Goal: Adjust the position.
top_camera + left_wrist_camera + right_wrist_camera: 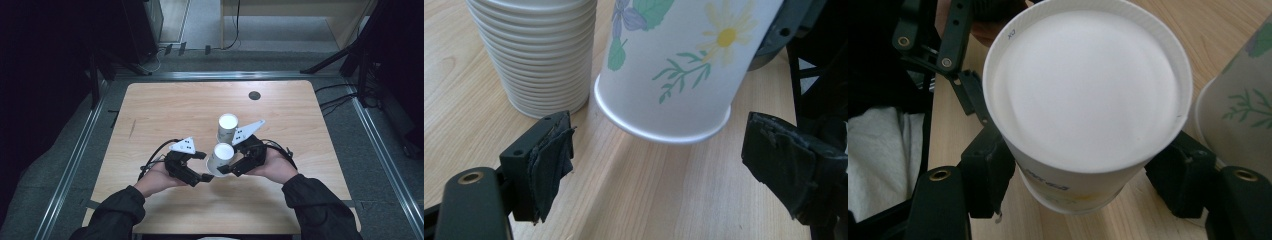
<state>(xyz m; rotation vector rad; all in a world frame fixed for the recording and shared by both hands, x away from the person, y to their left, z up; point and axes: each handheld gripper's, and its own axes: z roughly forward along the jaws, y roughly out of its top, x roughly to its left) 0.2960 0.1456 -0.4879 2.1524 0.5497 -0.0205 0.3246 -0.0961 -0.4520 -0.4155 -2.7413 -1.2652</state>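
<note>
From the high view, your right gripper [226, 169] sits just right of centre in the lower half of the frame, clamped on a single paper cup [219, 158] that tilts with its mouth up toward the camera. Your left gripper [204, 166] is just left of that cup with its jaws apart and nothing between them. The stack of paper cups [227, 127] stands upright just above the held cup, near mid-frame. The wooden surface [165, 107] lies bare across the upper and left parts, with a dark round cap [254, 95] near its far edge.

In the left gripper view, your jaws stand wide at the lower corners. The paper cup [674, 70] hangs tilted between and above them, its base rim clear of both pads; it carries a printed daisy and green leaves. The stack [536, 50] stands at upper left.

In the right gripper view, your jaws press the cup [1083, 95] from both sides. Small print shows on its rim and wall, too small to read.
</note>
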